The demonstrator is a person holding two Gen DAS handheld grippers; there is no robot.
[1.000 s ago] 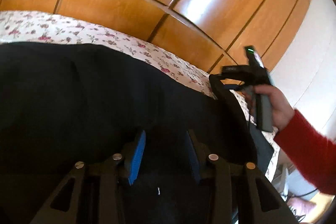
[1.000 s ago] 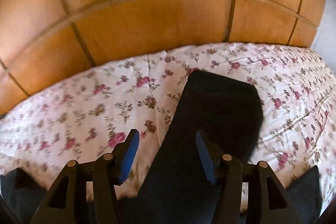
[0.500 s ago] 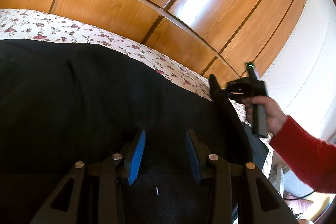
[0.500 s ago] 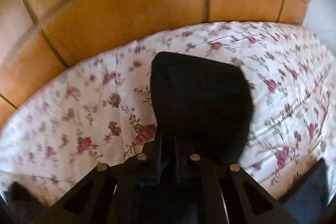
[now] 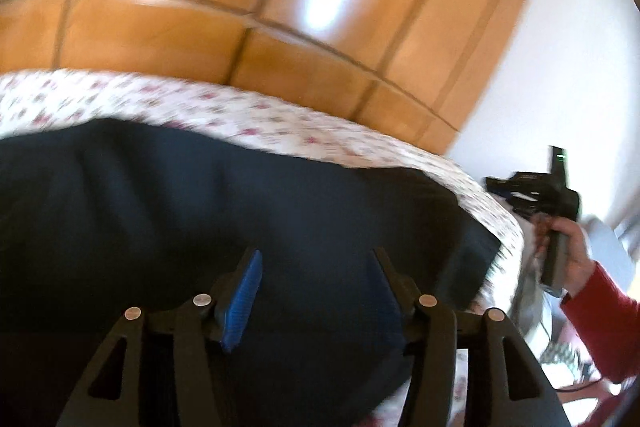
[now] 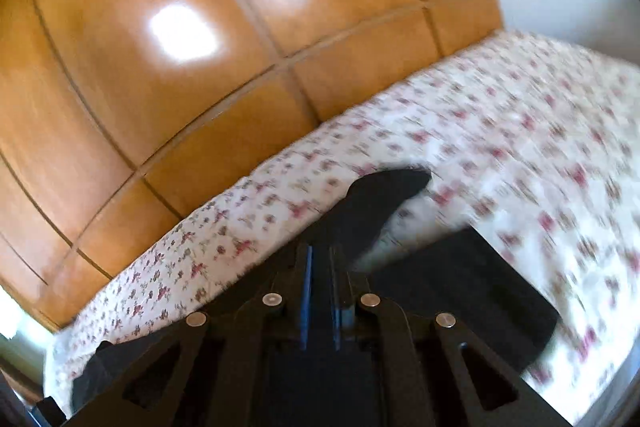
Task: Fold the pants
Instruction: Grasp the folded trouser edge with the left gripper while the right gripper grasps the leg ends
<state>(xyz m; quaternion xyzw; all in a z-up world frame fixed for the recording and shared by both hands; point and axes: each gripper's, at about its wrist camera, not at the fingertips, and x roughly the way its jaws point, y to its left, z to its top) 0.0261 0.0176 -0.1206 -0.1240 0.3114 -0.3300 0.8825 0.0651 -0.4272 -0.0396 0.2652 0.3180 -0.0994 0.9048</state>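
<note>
**Right jaws clamped on pant leg, left jaws spread over the pants**

My left gripper (image 5: 316, 291) sits low over the dark pants (image 5: 224, 211), which lie spread across the flowered bedsheet (image 5: 248, 115). My left jaws have just been opening and now stand wide apart. Dark cloth fills the gap between the blue pads (image 5: 242, 301), but the pads do not press on it, so nothing is held on that side. Picture is blurred, so small folds in the cloth can't be told.

My right gripper (image 6: 321, 267) has its jaws clenched nearly together, with only a thin slit between the two blue strips. A strip of the pants (image 6: 380, 203) runs out from between the fingertips and rises ahead of them, off the bedsheet (image 6: 500, 131), curling over at its end. More of the pants lies flat on the bed to the right of that strip, and another dark part shows at the lower left.

In the left view, my right hand (image 5: 572, 251), in a red sleeve (image 5: 608, 327), holds that gripper's handle off the right edge of the bed.

Behind the bed stand brown wooden panels (image 6: 168, 75) with bright glare spots, and a white wall (image 5: 560, 47) at the right.
</note>
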